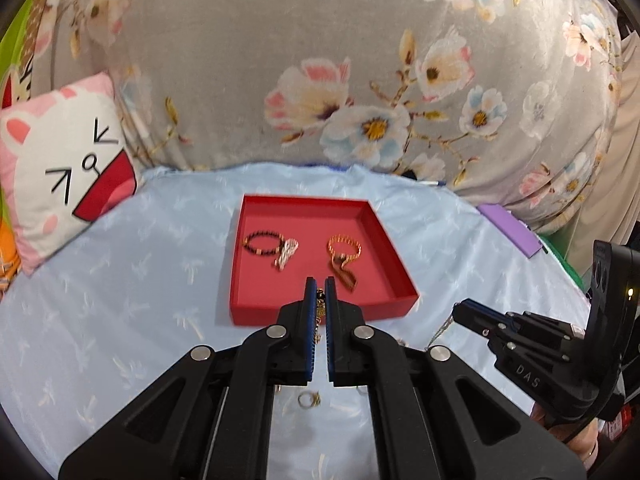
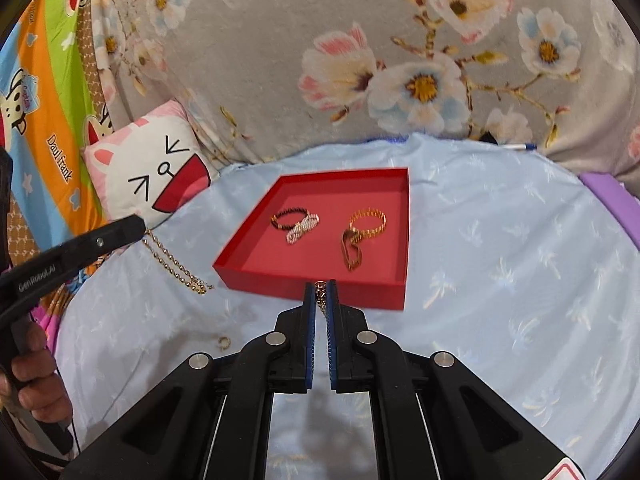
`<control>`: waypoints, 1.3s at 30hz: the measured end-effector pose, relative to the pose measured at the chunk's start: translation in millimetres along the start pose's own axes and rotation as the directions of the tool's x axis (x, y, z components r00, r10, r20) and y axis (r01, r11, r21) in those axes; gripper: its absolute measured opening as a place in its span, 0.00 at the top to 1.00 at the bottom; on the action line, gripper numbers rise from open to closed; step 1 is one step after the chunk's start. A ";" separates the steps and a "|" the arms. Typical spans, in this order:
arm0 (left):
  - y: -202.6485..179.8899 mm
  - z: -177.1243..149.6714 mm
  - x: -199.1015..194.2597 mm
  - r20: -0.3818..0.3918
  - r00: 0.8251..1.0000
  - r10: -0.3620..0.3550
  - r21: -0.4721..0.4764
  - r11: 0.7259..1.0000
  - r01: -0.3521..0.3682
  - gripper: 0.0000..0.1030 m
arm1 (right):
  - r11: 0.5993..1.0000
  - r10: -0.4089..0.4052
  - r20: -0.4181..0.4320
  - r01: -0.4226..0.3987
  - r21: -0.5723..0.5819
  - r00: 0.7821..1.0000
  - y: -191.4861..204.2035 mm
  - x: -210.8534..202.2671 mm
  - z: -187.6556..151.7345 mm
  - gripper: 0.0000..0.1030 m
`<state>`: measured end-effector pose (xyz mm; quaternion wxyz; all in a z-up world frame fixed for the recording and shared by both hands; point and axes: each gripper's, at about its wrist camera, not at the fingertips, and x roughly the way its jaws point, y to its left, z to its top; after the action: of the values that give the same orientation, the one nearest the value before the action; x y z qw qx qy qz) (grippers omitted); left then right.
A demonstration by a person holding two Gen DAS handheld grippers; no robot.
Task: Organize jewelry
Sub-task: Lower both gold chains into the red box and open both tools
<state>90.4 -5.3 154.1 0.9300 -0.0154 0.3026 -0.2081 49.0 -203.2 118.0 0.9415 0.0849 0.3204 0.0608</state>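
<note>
A red tray lies on the pale blue bedsheet. In it are a black bead bracelet, a pearly piece, a gold bracelet and a rose-gold heart loop. My left gripper hovers in front of the tray, shut on a gold chain. From the right wrist view that gold chain dangles from the left gripper down to the sheet. My right gripper is shut on a thin chain. That thin chain hangs from the right gripper.
A small ring lies on the sheet near me. A cat cushion leans at the left, a purple box sits at the right, and a floral blanket piles up behind. A hand holds the left gripper's handle.
</note>
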 end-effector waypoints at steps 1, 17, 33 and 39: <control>-2.1 9.2 -0.4 0.012 1.000 -0.002 0.005 1.000 0.002 0.97 | 1.000 0.005 0.008 -0.005 -0.005 1.000 0.4 -1.3 7.3 0.96; 1.4 118.3 81.7 0.084 0.994 0.065 -0.004 0.998 -0.065 0.97 | 0.999 0.015 0.092 -0.011 -0.037 0.996 -8.5 55.3 129.5 0.96; 13.7 95.1 199.2 -0.074 0.993 0.090 0.014 0.996 -0.089 0.97 | 0.999 -0.033 -0.018 0.034 0.026 0.999 -53.5 157.6 129.8 0.96; 9.7 80.4 210.0 -0.100 0.992 0.075 0.021 0.997 -0.073 0.97 | 0.998 -0.028 -0.043 0.030 0.053 0.999 -65.6 164.6 110.8 0.96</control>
<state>293.2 -87.5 101.5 0.9208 0.0144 0.3476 -0.1765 250.5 -253.0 93.9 0.9327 0.1042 0.3429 0.0402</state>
